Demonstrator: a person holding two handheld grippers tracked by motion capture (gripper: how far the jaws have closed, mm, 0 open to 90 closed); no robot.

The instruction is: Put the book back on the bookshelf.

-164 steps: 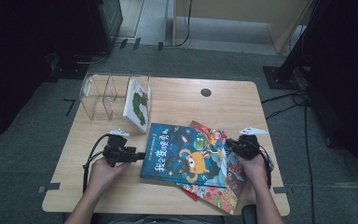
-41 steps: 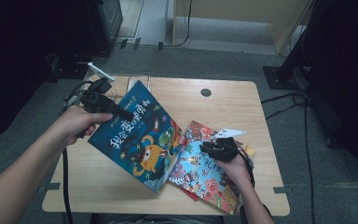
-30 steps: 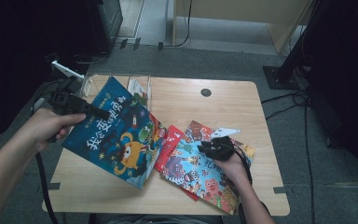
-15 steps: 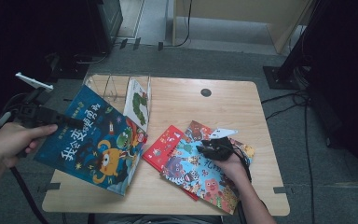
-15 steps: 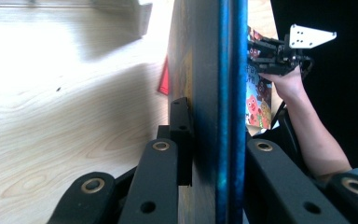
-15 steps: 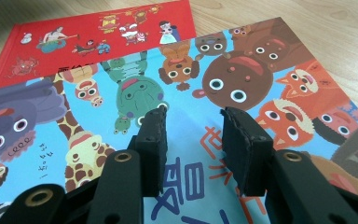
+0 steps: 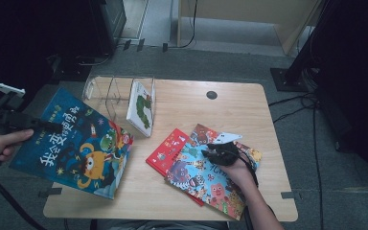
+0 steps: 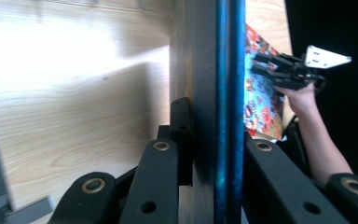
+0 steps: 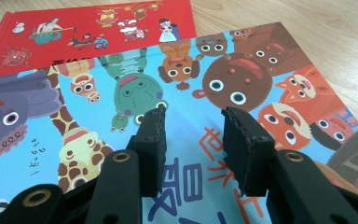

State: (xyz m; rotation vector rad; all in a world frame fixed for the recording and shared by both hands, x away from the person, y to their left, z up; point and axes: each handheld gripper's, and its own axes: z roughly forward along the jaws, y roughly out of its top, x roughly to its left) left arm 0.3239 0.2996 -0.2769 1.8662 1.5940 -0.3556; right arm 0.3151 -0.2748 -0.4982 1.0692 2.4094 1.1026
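Note:
A large dark blue picture book (image 7: 76,148) hangs tilted over the table's left edge, with my left gripper (image 7: 51,128) shut on its upper left edge. In the left gripper view the book (image 8: 223,84) stands edge-on, pinched between the two jaws of that gripper (image 8: 214,135). My right gripper (image 7: 210,152) rests low over a light blue book with cartoon animals (image 7: 206,179). Its jaws have just been opening and hold nothing. In the right gripper view that gripper (image 9: 193,135) hovers over the animal book (image 9: 242,84), and a red book (image 9: 98,28) lies under it.
A clear rack (image 7: 108,91) at the table's back left holds a white book (image 7: 141,106) leaning upright. The red book (image 7: 165,151) and another colourful book (image 7: 203,134) lie under the animal book. A round hole (image 7: 212,95) marks the wooden table (image 7: 196,105).
The left hand has carried the blue book off the stack to the left, past the table's edge, which uncovered the red book. The right gripper has stayed on the animal book.

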